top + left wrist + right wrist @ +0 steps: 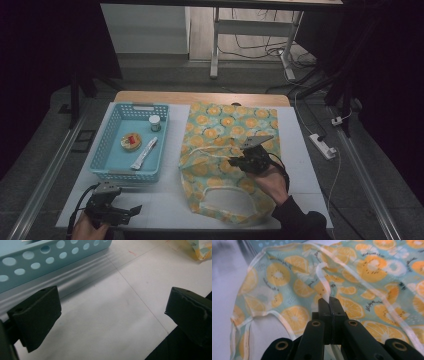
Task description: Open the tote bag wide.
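High view: your right tongs (239, 161) sit over the middle of the fruit-print cloth bag (225, 127), which lies flat on the white desk (165, 200), just right of the blue basket (112, 150)
High view, left side: your left tongs (131, 210) rest near the desk's front edge, below the basket and well apart from the bag
Basket: it holds a small jar (155, 122), a round red-and-yellow item (131, 141) and a white tube (144, 153)
Left gripper view: your jaws stand wide with nothing between them, bare desk beneath, the basket wall (37, 262) just beyond
Right gripper view: your right tongs (329, 301) are pinched tight on the bag's white strap (323, 277), which runs up from the jaw tips over the orange-slice print
Handling: the bag looks light, soft and limp, so it will likely sag and drape from any single hold
Where to hold: the strap or the white-bound rim of the opening (227, 190) should serve best; thin fabric may slip
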